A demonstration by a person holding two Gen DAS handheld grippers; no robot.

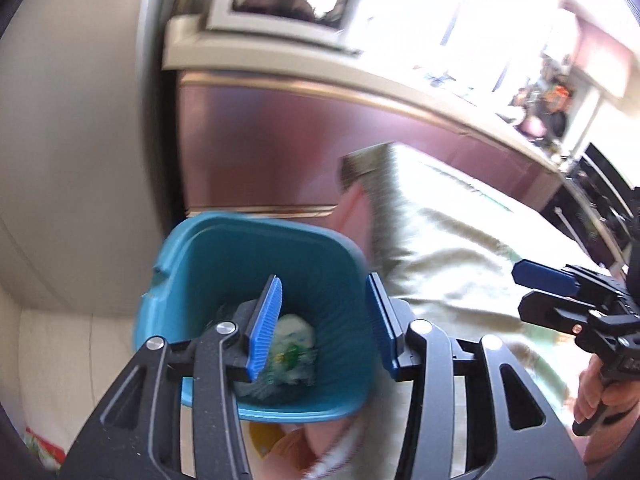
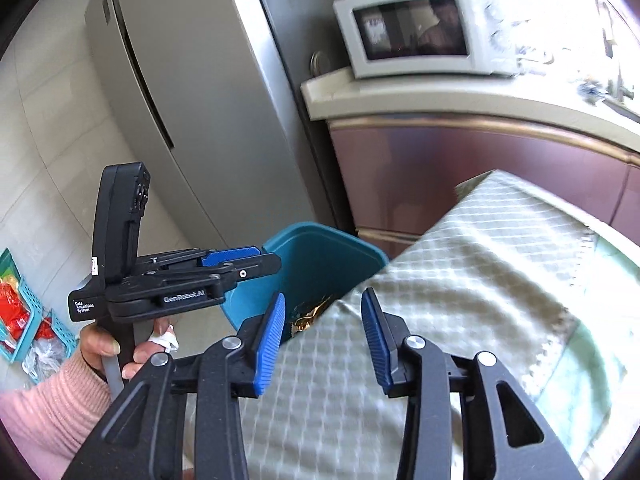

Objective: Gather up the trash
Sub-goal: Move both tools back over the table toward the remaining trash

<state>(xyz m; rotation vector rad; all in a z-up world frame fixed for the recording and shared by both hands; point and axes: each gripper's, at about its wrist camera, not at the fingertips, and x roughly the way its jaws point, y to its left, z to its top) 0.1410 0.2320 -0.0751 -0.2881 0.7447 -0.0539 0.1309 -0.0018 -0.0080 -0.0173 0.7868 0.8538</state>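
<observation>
Left wrist view: I have the left gripper (image 1: pixel 324 320) over a blue bin (image 1: pixel 256 248), which fills the lower centre of the frame. The jaws stand wide apart and hold nothing. Between the blue pads, at the bottom of the bin, lies a crumpled white wrapper (image 1: pixel 294 340) with green and yellow print. The bin stands just beside a table covered by a pale checked cloth (image 1: pixel 460 240), right of centre. At the right edge of the frame I see the right gripper (image 1: pixel 532 292), held side-on; its two fingers lie near one another with nothing between them, though I cannot tell from this view how wide they stand.

In the right wrist view the right gripper (image 2: pixel 324 332) hangs over the cloth near the table edge, jaws wide apart and empty. The bin shows in the centre of that frame, partly behind the table edge, with some gold-coloured trash (image 2: pixel 312 314) visible inside. The left gripper appears at left centre, gripped by a hand (image 2: pixel 120 350) in a pink sleeve.
</observation>
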